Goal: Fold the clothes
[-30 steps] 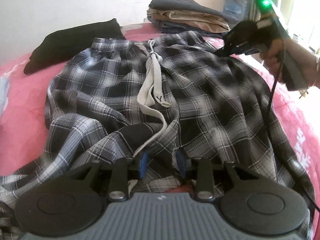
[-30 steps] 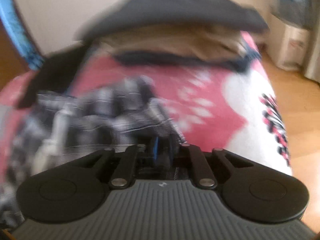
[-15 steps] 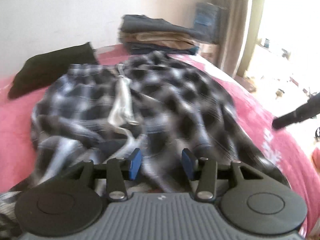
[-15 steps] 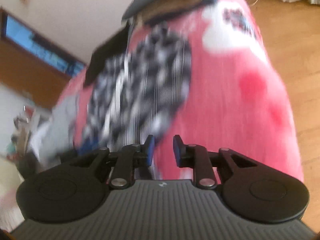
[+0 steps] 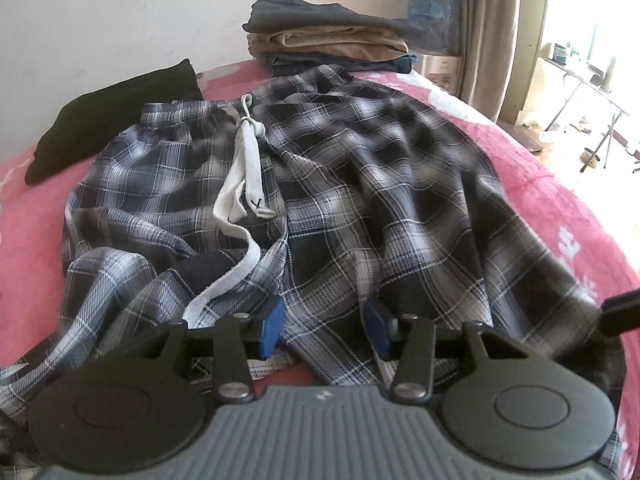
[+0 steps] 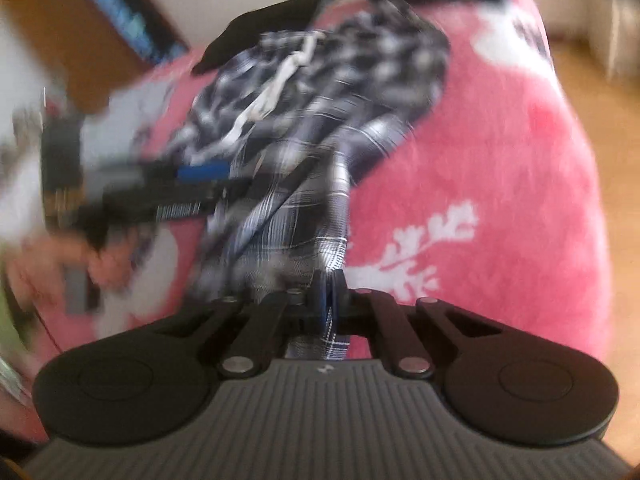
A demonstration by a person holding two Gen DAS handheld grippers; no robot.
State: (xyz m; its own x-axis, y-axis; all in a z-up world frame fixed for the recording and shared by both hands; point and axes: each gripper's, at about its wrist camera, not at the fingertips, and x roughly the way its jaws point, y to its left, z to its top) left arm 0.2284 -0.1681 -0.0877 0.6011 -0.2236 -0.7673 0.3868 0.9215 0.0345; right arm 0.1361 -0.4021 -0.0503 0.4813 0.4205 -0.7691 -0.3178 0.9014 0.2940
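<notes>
We see the plaid shorts (image 5: 360,184) spread out rumpled over the pink blanket (image 5: 560,184), waistband toward the far wall and hems toward us. Their white drawstring (image 5: 248,168) trails down the front from a knot at the waist, and its loose end curls across a dark fold near the left leg.

The left gripper (image 5: 324,330) hovers low over the near hem with its jaws set wide apart; the blue pads (image 5: 271,330) have plaid cloth lying between and beneath them, but they do not pinch it. In the right wrist view, which is blurred, the right gripper (image 6: 329,294) has its jaws closed tight on a strip of the plaid fabric, which rises taut from the bed into the pads and hangs out below them. In that same view we make out the left gripper reaching in from the left side, with a hand (image 6: 52,264) around its grip.

Beyond the shorts, a black folded garment (image 5: 116,116) lies at the far left of the blanket, just beside the waistband. At the far end sits a stack of folded clothes (image 5: 328,44), dark grey on top, tan in the middle, dark blue underneath. A curtain (image 5: 492,28) hangs at the right, and wooden floor (image 6: 600,140) shows past the bed's edge.
</notes>
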